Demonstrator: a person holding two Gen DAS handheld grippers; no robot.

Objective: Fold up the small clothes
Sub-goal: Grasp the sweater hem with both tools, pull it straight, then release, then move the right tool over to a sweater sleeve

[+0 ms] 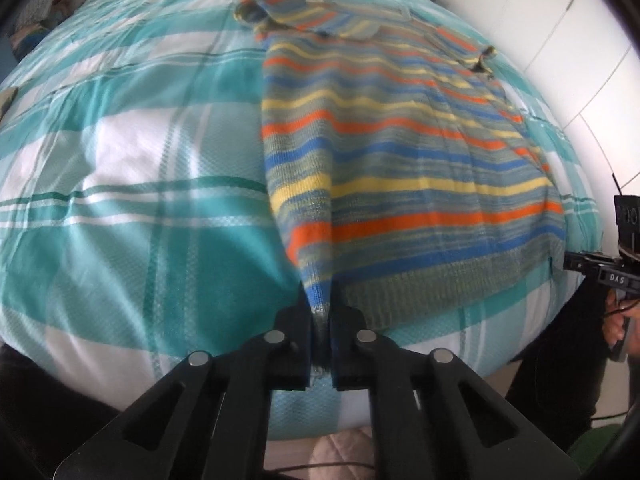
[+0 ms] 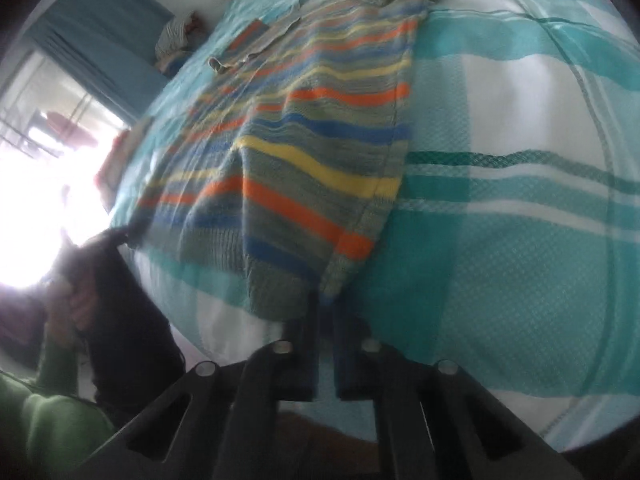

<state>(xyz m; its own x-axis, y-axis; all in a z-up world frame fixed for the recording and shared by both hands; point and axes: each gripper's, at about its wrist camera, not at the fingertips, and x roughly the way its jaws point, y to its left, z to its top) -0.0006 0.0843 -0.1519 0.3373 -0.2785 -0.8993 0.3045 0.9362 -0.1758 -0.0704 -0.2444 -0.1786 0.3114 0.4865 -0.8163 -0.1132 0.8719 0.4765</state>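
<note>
Left wrist view, left to right: a teal-and-white plaid bedspread (image 1: 120, 168) covers the bed, and a striped knit sweater (image 1: 400, 160) in orange, blue, yellow and grey-green lies spread on it, hem toward the camera, with one sleeve (image 1: 280, 4) folded across the top near the neckline. The left gripper (image 1: 320, 308) is clamped on the sweater's near left hem corner; the knit is pinched into a ridge that rises between the two black fingers (image 1: 298, 320). At the far right edge, beyond the bed, the right gripper (image 1: 592, 268) appears side-on, held in a hand (image 1: 618, 320); its jaws cannot be read from this angle. Right wrist view, left to right: a bright window (image 2: 52, 160) with a blue curtain (image 2: 100, 32) fills the left side, with a green sleeve (image 2: 52, 420) below it. The left gripper (image 2: 108, 240) shows as a dark shape at the sweater's (image 2: 300, 140) far hem corner. In the centre, the right gripper (image 2: 326, 312) is closed with its fingers together on the near right hem corner, the ribbed edge drawn down between them. The bedspread (image 2: 520, 200) occupies the right.
</note>
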